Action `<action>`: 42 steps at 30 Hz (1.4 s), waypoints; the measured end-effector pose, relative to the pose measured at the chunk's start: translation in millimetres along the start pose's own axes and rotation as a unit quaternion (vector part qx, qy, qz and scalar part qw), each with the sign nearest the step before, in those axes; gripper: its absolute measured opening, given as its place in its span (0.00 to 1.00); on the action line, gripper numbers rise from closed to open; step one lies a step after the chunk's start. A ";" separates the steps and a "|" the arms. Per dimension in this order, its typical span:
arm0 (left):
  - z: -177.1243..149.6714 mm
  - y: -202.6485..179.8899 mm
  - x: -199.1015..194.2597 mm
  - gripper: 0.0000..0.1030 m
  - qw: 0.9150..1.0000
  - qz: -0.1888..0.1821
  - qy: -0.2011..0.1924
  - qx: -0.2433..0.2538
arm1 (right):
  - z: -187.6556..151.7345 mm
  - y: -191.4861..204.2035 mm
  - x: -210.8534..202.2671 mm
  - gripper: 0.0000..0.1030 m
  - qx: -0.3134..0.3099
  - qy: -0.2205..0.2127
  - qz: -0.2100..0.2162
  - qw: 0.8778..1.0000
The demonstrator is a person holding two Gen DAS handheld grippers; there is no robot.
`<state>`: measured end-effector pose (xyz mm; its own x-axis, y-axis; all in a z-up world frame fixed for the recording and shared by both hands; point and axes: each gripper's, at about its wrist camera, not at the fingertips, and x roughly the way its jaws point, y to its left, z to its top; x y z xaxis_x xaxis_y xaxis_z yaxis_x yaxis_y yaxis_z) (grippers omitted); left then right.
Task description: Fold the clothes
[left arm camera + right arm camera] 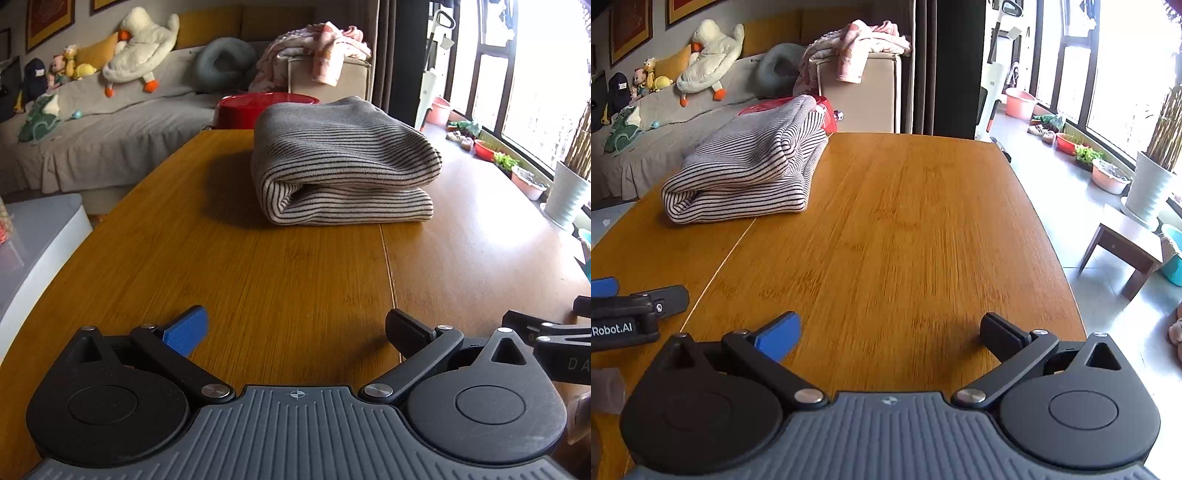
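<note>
Stripes on the far side of the wooden table — the striped garment lies folded in a thick bundle near the far edge, a red basin just behind it. Left gripper and right gripper hover side by side over bare wood, fingers spread wide, nothing between them — well short of the bundle.

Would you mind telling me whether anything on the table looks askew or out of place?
Nothing stands out. The striped garment lies folded on the wooden table, its layers slightly uneven, and nothing has spilled.
</note>
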<state>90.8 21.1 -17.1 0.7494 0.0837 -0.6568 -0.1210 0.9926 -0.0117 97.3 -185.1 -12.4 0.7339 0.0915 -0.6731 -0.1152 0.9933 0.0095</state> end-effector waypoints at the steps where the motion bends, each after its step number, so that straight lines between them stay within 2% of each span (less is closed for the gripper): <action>1: 0.1 1.0 -0.1 1.00 1.000 0.003 0.000 -0.003 | 0.4 -0.1 1.0 1.00 0.000 -0.001 0.000 1.000; 6: 3.6 6.7 2.3 1.00 0.999 0.036 0.005 -0.028 | 3.6 0.6 4.7 1.00 -0.001 -0.003 0.000 1.000; 38: 5.0 7.3 4.5 1.00 0.998 0.048 0.003 -0.030 | 8.0 1.4 13.7 1.00 -0.006 -0.006 0.006 1.000; 42: 5.0 7.0 5.0 1.00 0.998 0.048 0.002 -0.030 | 10.3 3.6 16.2 1.00 -0.015 -0.006 0.016 1.000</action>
<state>97.0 28.9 -16.7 0.7293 0.1775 -0.6608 -0.2316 0.9728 0.0058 115.6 -179.3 -15.5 0.7373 0.1250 -0.6639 -0.1587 0.9873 0.0096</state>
